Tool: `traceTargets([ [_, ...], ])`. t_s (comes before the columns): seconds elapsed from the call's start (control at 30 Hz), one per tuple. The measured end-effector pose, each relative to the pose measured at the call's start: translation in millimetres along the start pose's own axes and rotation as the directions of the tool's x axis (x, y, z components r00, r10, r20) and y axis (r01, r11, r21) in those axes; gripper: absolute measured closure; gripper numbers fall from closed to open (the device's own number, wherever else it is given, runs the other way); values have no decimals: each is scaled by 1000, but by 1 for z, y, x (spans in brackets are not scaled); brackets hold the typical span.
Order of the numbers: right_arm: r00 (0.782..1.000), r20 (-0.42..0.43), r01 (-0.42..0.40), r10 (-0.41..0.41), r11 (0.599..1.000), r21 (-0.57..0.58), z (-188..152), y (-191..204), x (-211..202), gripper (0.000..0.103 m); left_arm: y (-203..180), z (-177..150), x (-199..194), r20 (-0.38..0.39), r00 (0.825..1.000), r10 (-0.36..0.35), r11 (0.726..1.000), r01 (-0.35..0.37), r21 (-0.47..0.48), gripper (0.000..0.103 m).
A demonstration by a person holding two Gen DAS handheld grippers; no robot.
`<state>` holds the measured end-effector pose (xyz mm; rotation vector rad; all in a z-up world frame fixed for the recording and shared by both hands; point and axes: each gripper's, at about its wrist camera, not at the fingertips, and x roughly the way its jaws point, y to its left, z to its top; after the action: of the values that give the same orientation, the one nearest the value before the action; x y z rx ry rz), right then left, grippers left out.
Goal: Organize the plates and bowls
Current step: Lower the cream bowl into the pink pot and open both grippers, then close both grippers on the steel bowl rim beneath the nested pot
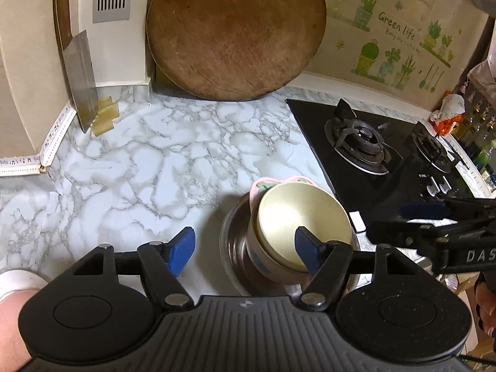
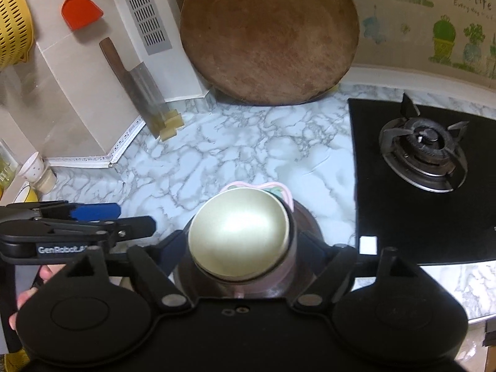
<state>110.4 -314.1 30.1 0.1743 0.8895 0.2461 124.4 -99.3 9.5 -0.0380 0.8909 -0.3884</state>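
My left tool (image 1: pixel 245 249) hangs released over the white marbled table (image 1: pixel 130 167); right of it, the cream round bowl (image 2: pixel 240 235) sits stacked in the shallow steel plate (image 1: pixel 231 245), my right tool (image 2: pixel 245 254) spread around it, pads apart.

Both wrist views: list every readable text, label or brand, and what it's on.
"Green life": wall sticker, above the potted-plant drawings.
"Every day is ...": smaller line under it; the rest is too blurred to read.
"GenRobot.A": side of the left gripper; cut off after that.
"DAS": side of the right gripper; cut off by the frame edge.
Edge strip along the counter: printed marks, too small to read.
Stove front label by the knobs: too small to read.
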Motion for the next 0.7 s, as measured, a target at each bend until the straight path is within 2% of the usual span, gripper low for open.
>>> traceTargets([
  [0.1, 1000, 20, 13, -13, 1000, 17, -5, -9, -5, 7, 3, -7, -1, 11, 1000, 5, 1000, -5, -1, 26],
  [0.2, 999, 36, 36, -38, 999, 40, -12, -22, -8, 4, 8, -15, 3, 5, 1000, 17, 1000, -17, -23, 26],
  [0.37, 999, 12, 50, -52, 994, 94, -24, -48, 0, 3, 15, -23, 19, -28, 999, 45, 997, -47, -53, 26],
  [0.57, 994, -23, 104, -103, 992, 73, -37, -67, 25, 4, 21, -36, 39, -40, 996, 74, 993, -78, -94, 26],
  [0.7, 995, -39, 95, -93, 994, 54, -41, -75, 37, 6, 23, -43, 50, -47, 995, 88, 991, -92, -101, 26],
])
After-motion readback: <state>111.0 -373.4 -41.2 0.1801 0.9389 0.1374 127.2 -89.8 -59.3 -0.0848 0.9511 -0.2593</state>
